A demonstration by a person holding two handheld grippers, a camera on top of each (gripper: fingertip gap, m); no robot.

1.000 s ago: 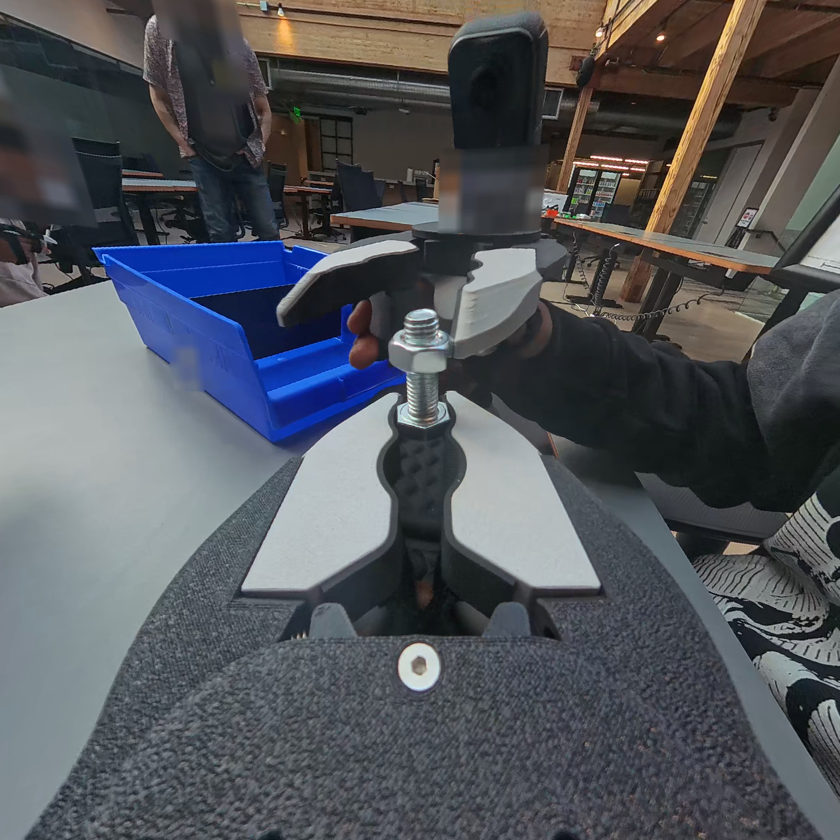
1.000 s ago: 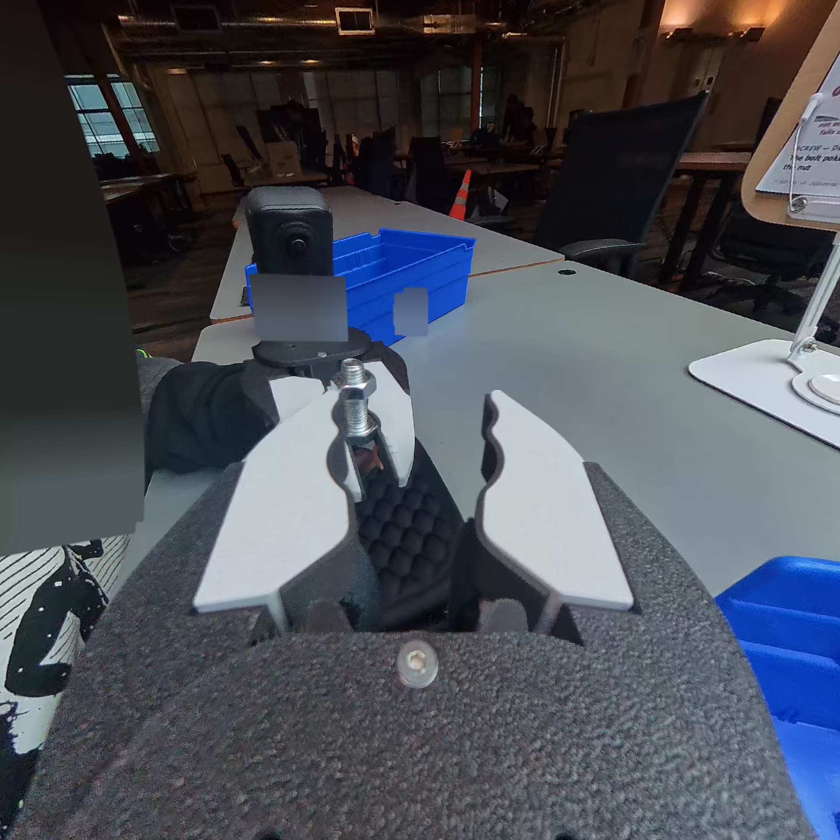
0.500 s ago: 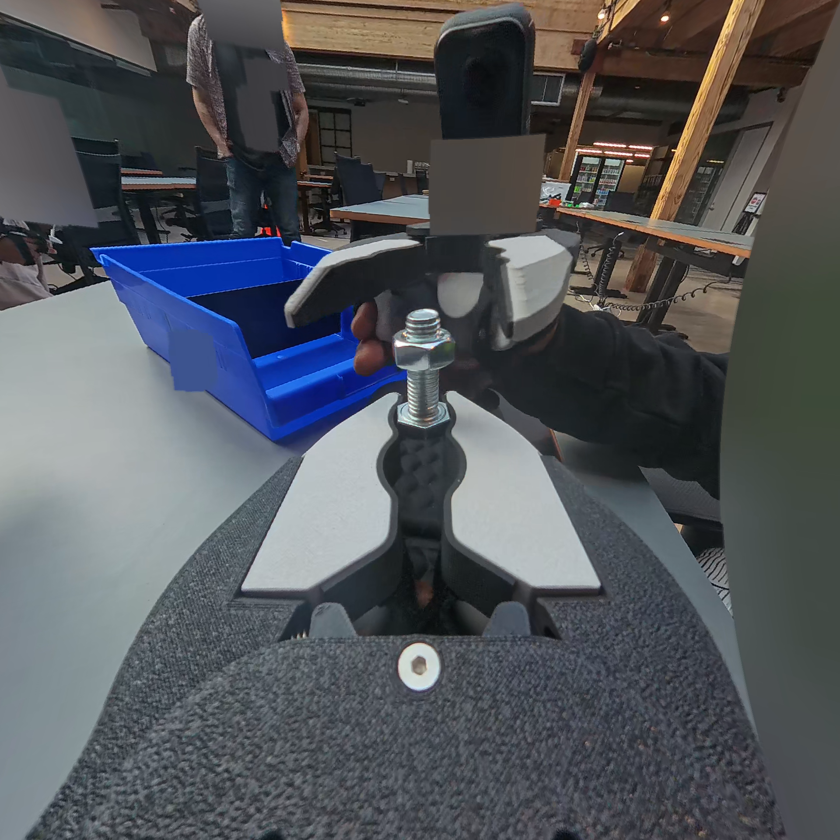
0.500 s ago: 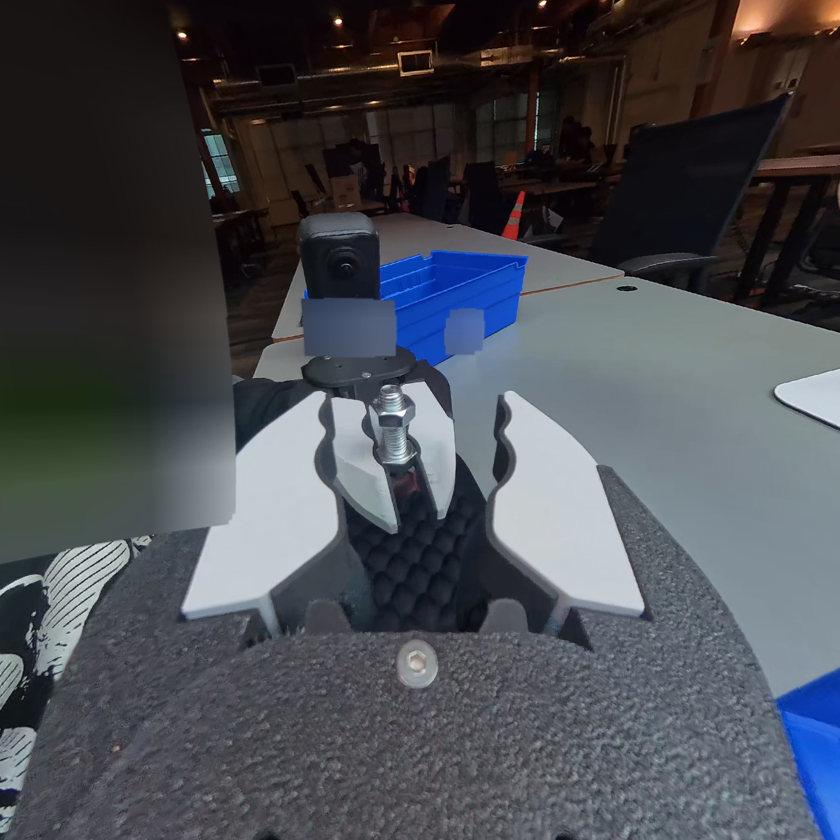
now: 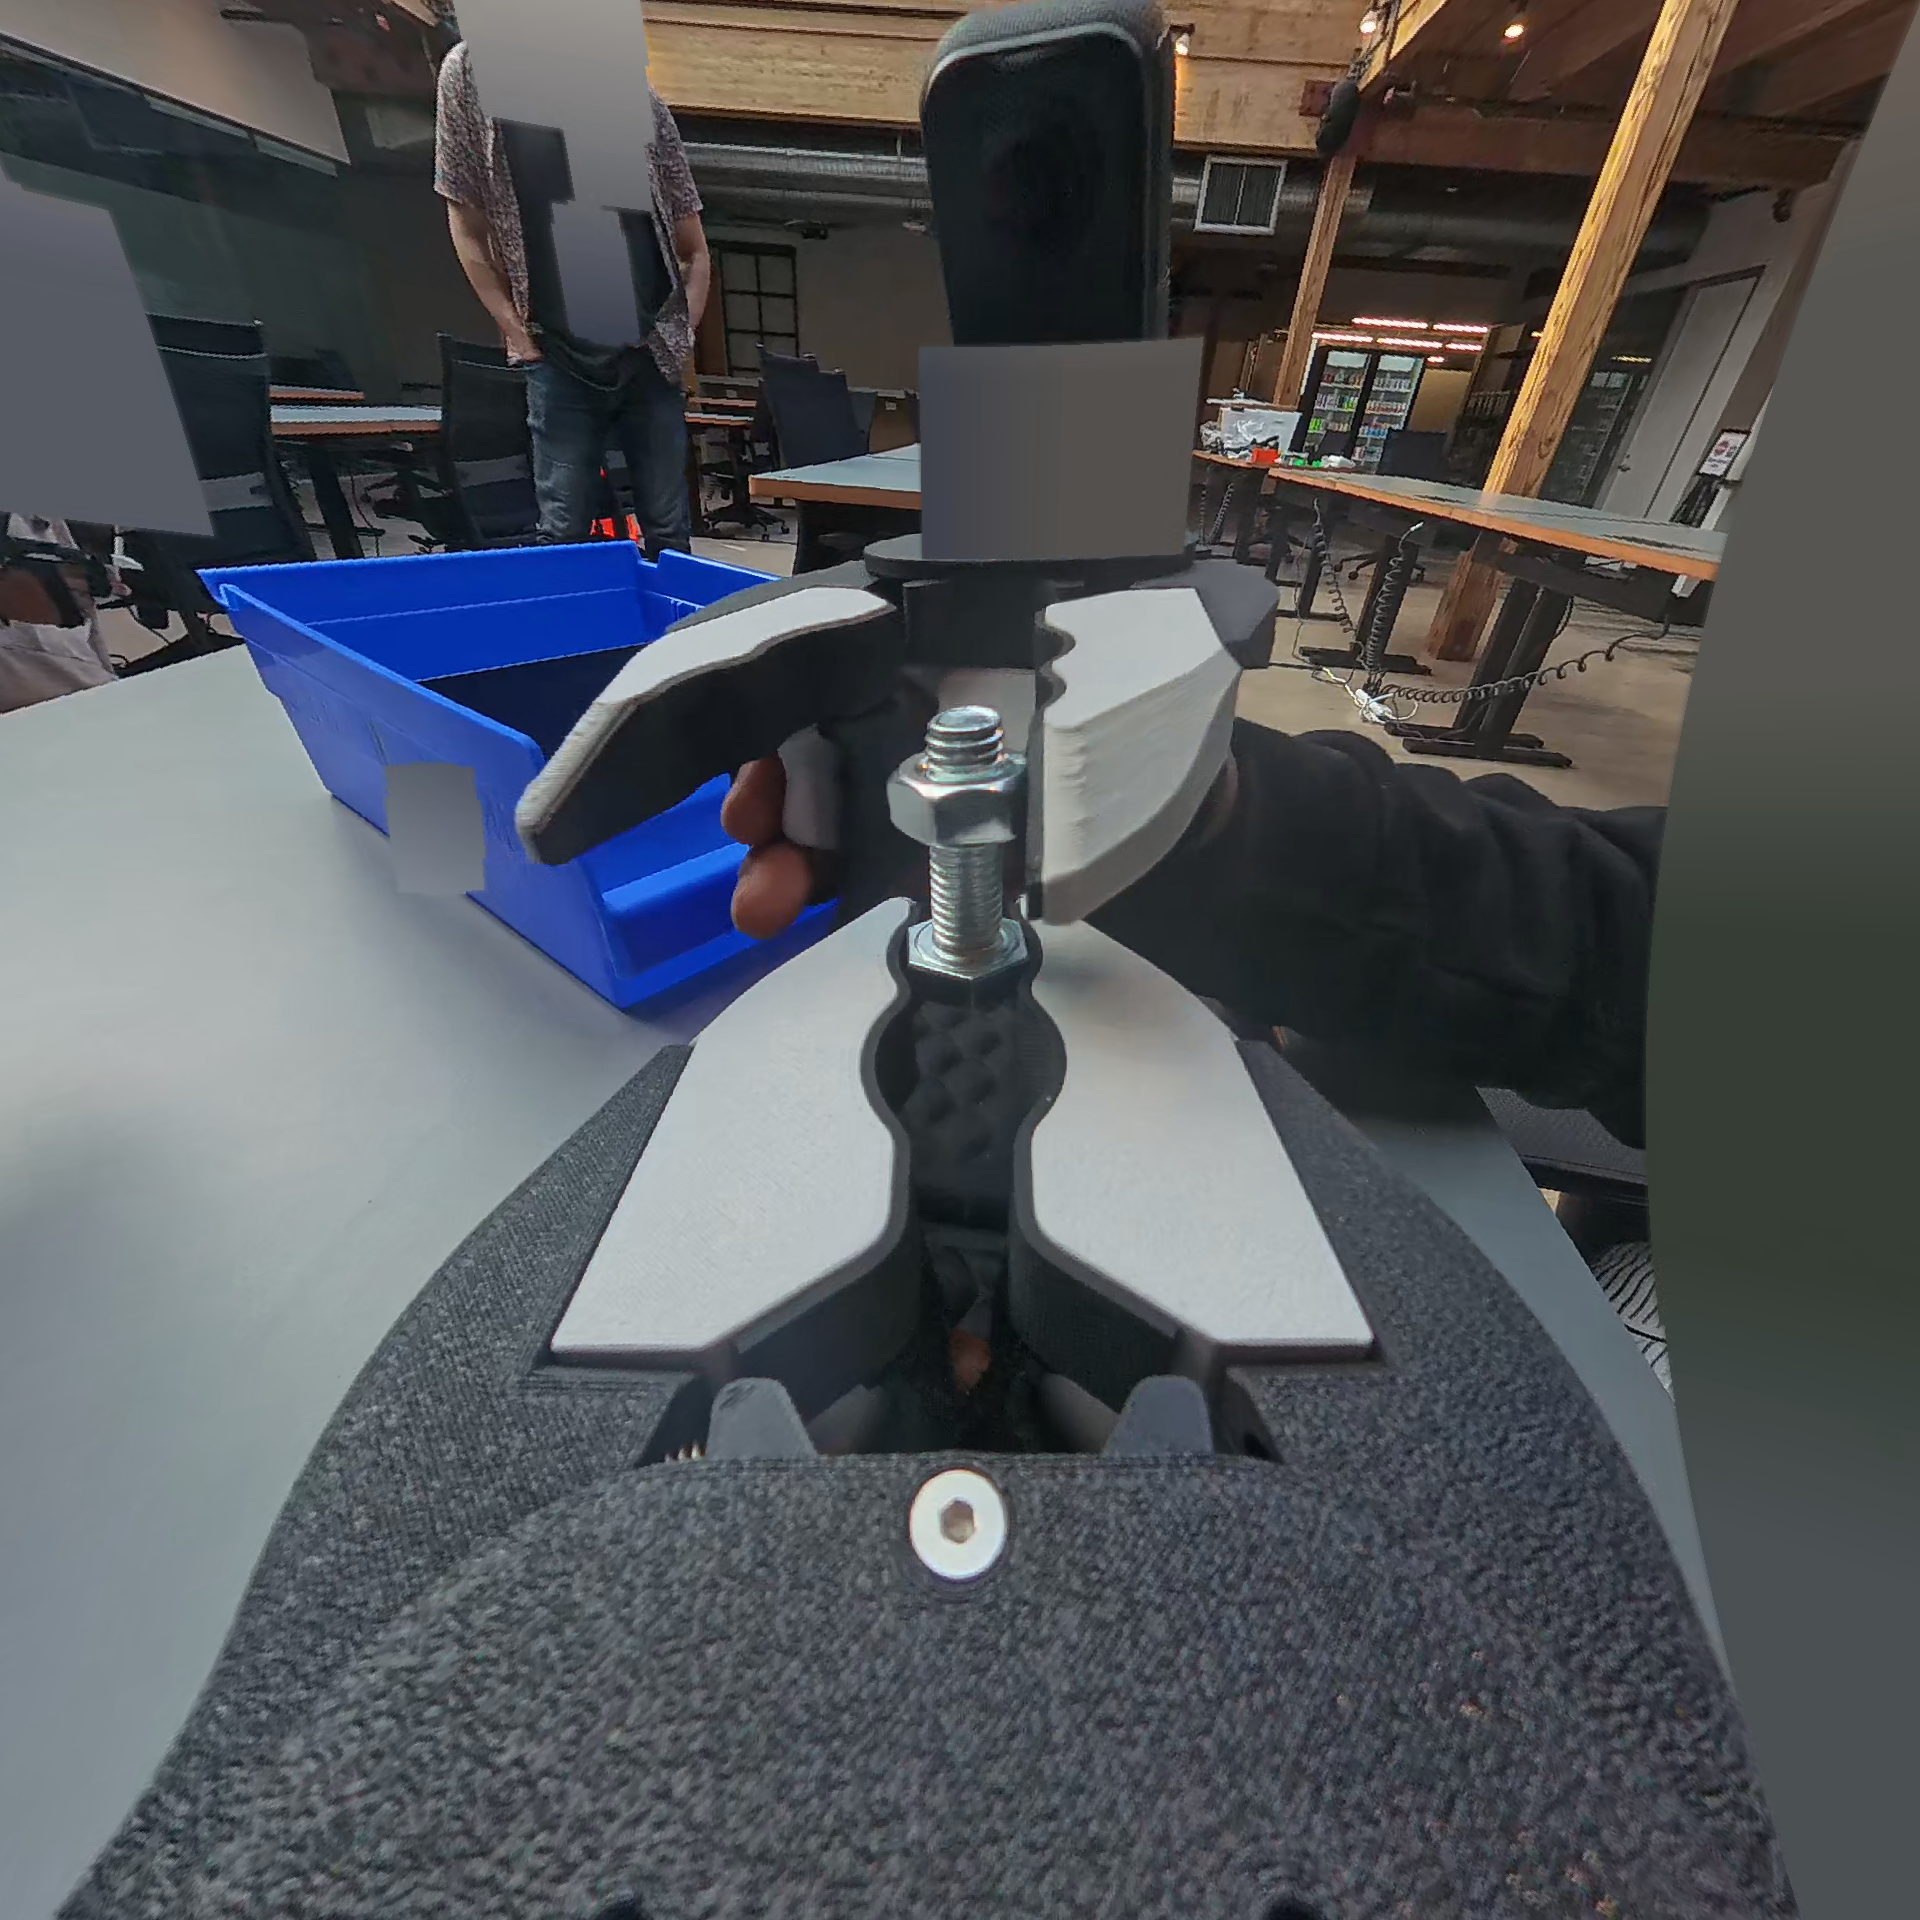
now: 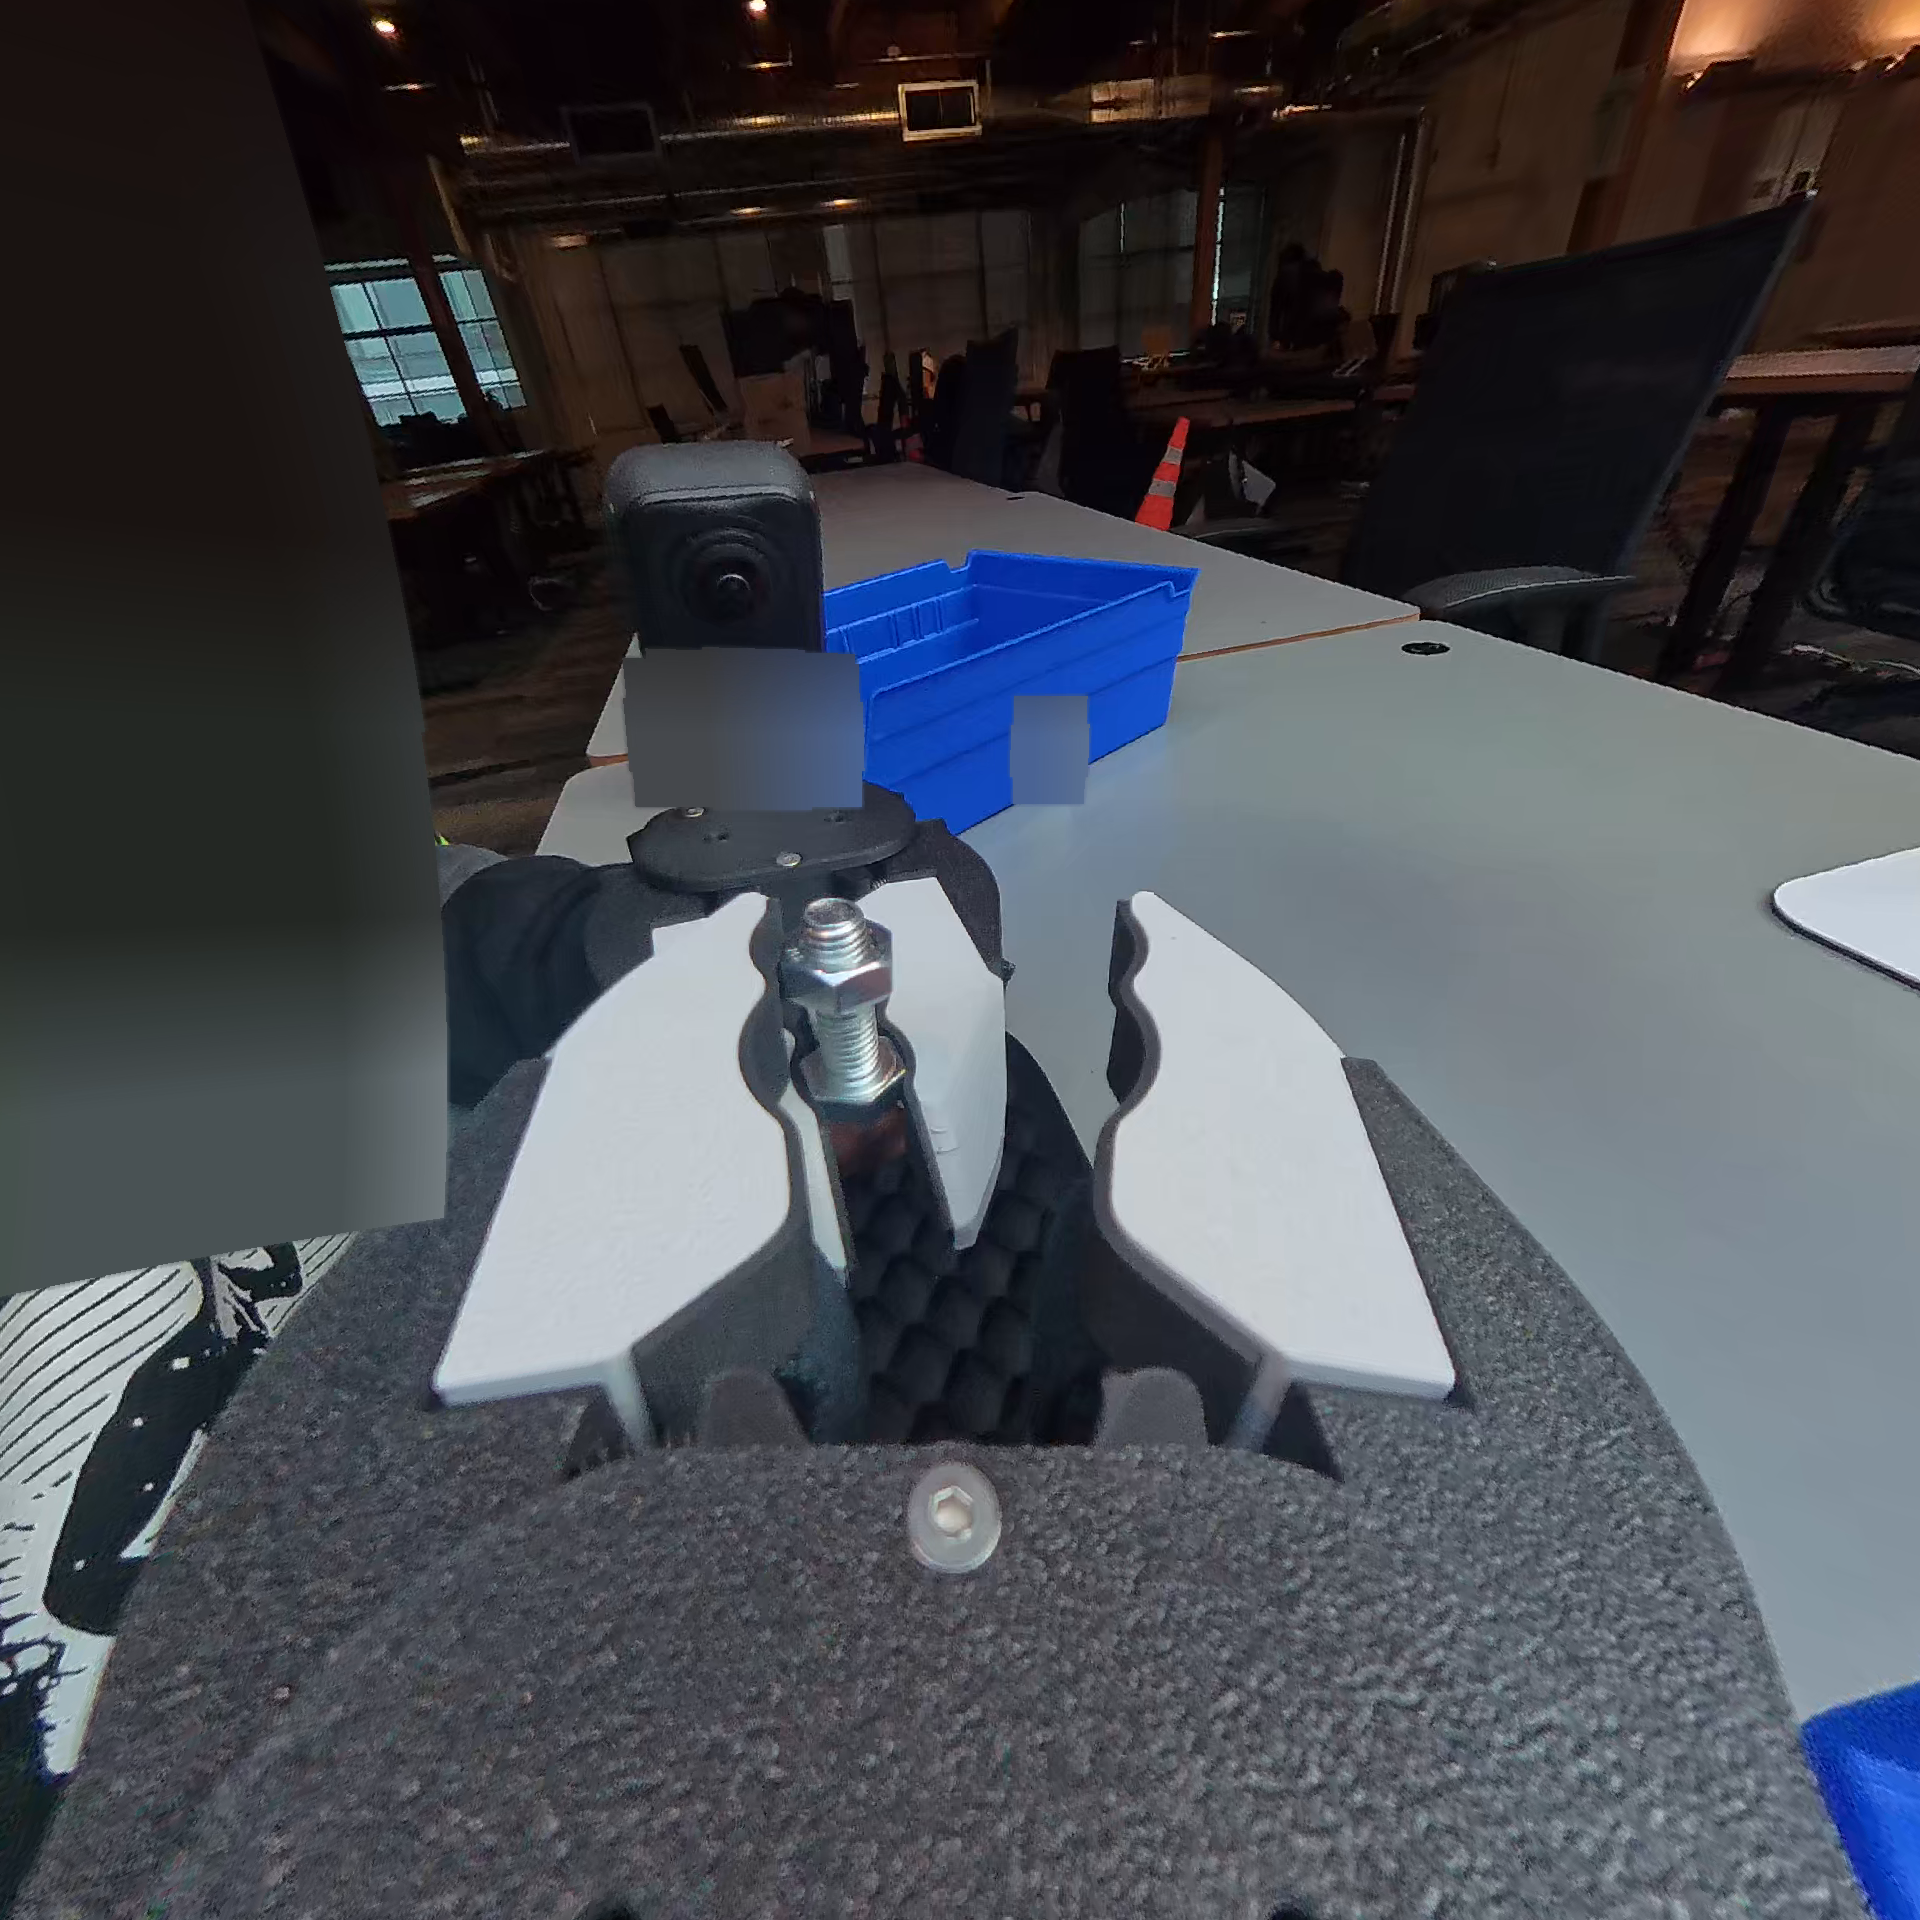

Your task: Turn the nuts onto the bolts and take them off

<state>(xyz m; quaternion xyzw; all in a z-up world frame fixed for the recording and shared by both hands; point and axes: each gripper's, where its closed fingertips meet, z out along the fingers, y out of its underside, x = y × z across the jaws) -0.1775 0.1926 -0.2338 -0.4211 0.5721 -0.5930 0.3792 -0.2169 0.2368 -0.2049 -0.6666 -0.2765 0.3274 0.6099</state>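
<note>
Blue bin [image 5: 436, 707] sits on grey table [image 5: 208, 1039] at far left. Left gripper [image 5: 966, 961] pinches bolt [image 5: 964, 883] by its head, shaft upright, nut [image 5: 958, 802] threaded near the tip. Right gripper [image 6: 940, 971] spread wide (one finger [image 5: 1127, 748] just beside nut, contact unclear).

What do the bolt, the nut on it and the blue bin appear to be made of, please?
The bolt and nut look like bright plated steel: silvery, shiny, crisp threads and facets. The blue bin seems moulded plastic: uniform colour, slight sheen, ribbed walls.
</note>
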